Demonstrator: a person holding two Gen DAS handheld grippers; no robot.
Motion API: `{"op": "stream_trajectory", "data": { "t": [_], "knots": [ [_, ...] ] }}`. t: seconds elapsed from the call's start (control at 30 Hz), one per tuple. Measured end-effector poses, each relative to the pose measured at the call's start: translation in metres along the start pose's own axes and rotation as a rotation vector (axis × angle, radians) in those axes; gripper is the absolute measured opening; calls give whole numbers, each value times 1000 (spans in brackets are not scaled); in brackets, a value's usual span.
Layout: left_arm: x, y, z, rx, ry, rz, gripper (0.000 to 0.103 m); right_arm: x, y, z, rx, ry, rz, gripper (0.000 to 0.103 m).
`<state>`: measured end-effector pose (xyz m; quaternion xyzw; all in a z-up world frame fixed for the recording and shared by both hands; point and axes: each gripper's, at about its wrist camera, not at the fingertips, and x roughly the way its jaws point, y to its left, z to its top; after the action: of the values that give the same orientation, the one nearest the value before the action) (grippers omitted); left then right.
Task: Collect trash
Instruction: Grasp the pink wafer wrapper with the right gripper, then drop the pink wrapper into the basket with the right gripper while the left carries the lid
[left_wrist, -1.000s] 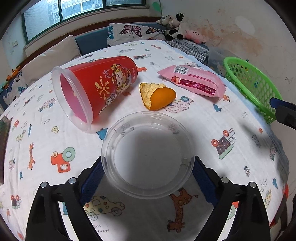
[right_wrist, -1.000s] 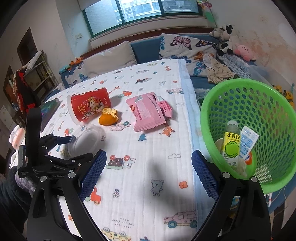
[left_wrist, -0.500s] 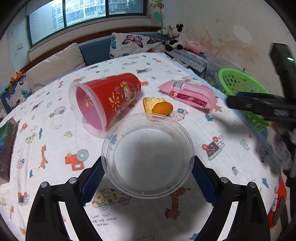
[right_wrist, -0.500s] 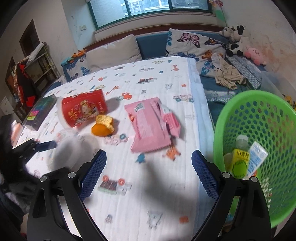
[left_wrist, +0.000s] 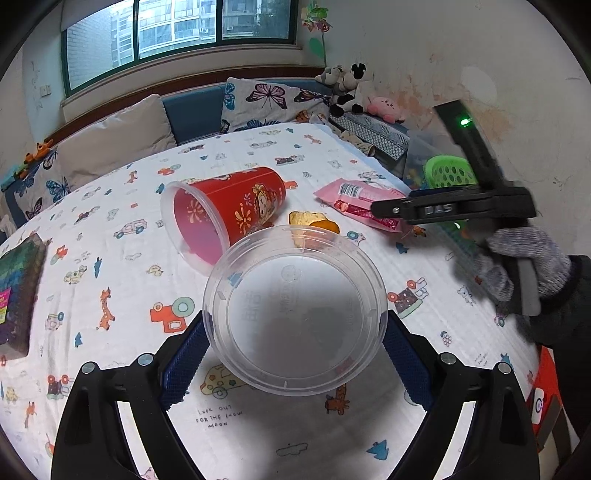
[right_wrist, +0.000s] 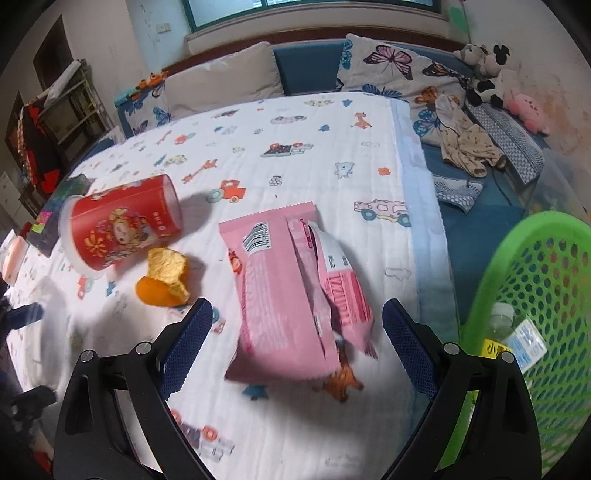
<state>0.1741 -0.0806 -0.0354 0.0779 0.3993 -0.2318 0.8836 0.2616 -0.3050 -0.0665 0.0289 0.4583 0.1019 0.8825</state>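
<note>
Two risks | left gripper (left_wrist: 295, 350) fingers clamped on clear lid (left_wrist: 295, 310): may slip | right gripper (right_wrist: 297, 350) fingers apart, just closing slightly, nothing between, over pink wrapper (right_wrist: 295, 291): may only push it.

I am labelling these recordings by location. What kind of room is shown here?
Most likely a home bedroom or child's room: a window seat with butterfly pillows, plush toys in the corner, and a cartoon-print cloth covering the surface where the trash lies.

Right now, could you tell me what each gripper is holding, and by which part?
The left gripper clamps the clear plastic lid across its rim. The right gripper holds nothing, open above the pink wrapper.
</note>
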Motion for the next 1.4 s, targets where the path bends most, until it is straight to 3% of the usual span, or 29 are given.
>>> {"op": "stream_trajectory", "data": {
  "t": [0.23,0.43,0.93,1.4],
  "knots": [
    [1,0,2,-5,3,-1,88,9,1,-1,-14,20,-21,77],
    [1,0,4,-12,2,-5,88,2,3,-7,-14,17,-23,58],
    [1,-23,19,19,-16,-52,88,-58,-27,-36,83,-74,-32,53],
    [18,-85,55,117,-22,-126,88,-128,-135,-79,284,-129,-240,55]
  ]
}}
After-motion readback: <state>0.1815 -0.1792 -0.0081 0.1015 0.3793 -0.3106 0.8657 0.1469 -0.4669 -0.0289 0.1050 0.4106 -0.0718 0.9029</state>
